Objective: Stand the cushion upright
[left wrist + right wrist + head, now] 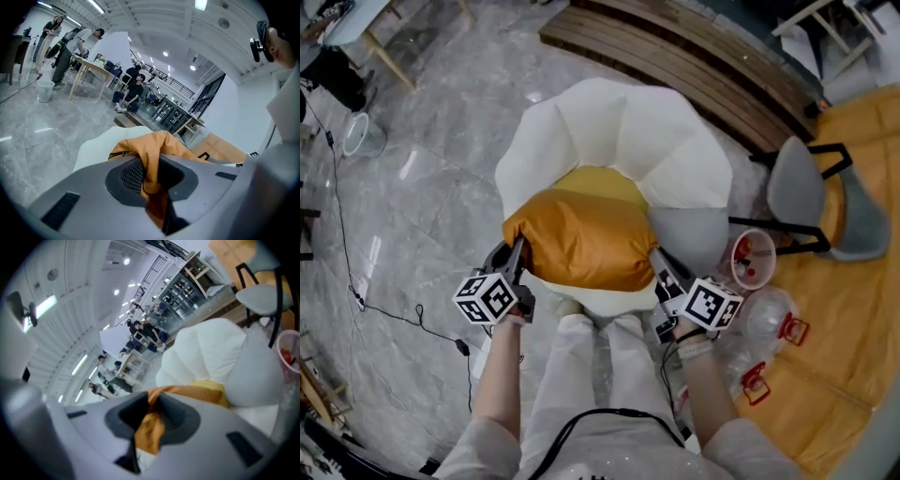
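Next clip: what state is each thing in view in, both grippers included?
orange cushion: resting on the white chair, pinched at its two near corners, not clearly upright yet.
left gripper: shut on the cushion's fabric.
right gripper: shut on the cushion's fabric.
white chair: standing upright, cushion on its seat.
grey chair: standing upright.
pink cup: upright, red things inside.
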